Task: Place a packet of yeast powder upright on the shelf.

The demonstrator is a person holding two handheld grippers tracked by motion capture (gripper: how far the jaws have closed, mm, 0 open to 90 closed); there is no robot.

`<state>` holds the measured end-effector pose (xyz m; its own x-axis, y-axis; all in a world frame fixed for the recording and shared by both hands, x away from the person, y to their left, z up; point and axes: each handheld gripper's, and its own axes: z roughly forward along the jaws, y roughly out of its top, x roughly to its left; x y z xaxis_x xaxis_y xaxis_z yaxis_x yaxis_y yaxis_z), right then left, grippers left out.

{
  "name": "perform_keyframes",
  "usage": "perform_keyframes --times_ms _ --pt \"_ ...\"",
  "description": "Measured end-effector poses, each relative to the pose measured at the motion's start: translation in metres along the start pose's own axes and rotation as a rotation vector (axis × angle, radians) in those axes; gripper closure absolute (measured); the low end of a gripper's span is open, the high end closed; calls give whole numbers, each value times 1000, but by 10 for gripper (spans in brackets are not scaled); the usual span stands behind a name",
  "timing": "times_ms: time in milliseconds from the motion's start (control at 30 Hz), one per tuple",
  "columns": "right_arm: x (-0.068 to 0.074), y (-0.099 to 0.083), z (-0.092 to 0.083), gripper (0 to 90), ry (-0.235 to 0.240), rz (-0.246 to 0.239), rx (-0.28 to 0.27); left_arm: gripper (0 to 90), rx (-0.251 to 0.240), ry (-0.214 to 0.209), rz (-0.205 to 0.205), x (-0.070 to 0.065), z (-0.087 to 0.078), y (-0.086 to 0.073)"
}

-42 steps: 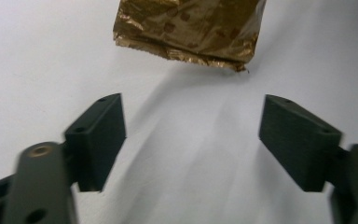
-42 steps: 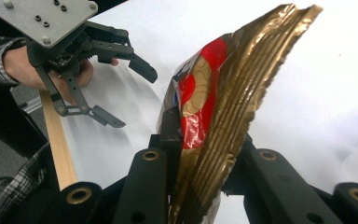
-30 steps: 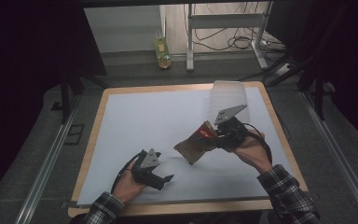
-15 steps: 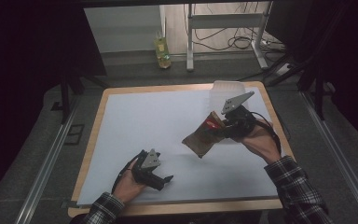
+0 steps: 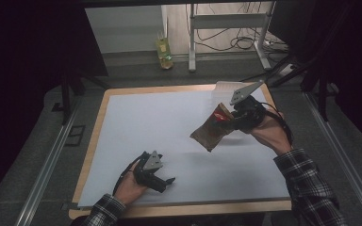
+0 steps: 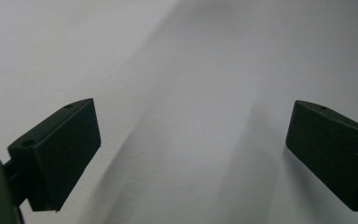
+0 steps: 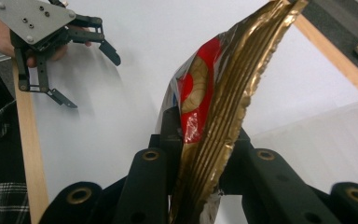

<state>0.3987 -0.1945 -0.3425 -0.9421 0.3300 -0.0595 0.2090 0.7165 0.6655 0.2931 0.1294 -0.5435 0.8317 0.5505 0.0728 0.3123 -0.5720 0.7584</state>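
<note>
Aloft at right of centre in the high view, the right gripper (image 5: 231, 120) clamped a gold and red snack bag (image 5: 210, 132) above the white table (image 5: 169, 122), while the left gripper (image 5: 162, 181), jaws wide and empty, rested at lower left.

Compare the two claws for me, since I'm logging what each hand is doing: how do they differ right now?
The right claw is shut on the gold and red snack bag; the left claw is open and holds nothing. The right claw is raised above the white table, bag hanging clear; the left claw sits low near the table's front edge. Both are black, hand-held, and carry a grey plate.
</note>
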Motion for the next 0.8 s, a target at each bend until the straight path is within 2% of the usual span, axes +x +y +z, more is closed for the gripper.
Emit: perform_keyframes --times_ms 100,200,233,300,600,800 --pt "-7 4 -7 758 6 -5 -4 31 -3 -2 -1 0 0 0" --pt "-13 8 -15 758 1 -27 -12 31 -4 -4 -1 0 0 0" --pt "-17 12 -19 759 -4 -48 -10 31 -4 -4 0 0 0 0" --pt "-18 13 -20 758 -6 -50 -8 31 -7 -6 -2 0 0 0" --pt "-41 23 -35 758 -29 -97 -2 22 -43 -24 -7 2 -2 -1" --pt "-56 27 -42 758 -55 -116 8 20 -47 -25 3 2 -2 -1"
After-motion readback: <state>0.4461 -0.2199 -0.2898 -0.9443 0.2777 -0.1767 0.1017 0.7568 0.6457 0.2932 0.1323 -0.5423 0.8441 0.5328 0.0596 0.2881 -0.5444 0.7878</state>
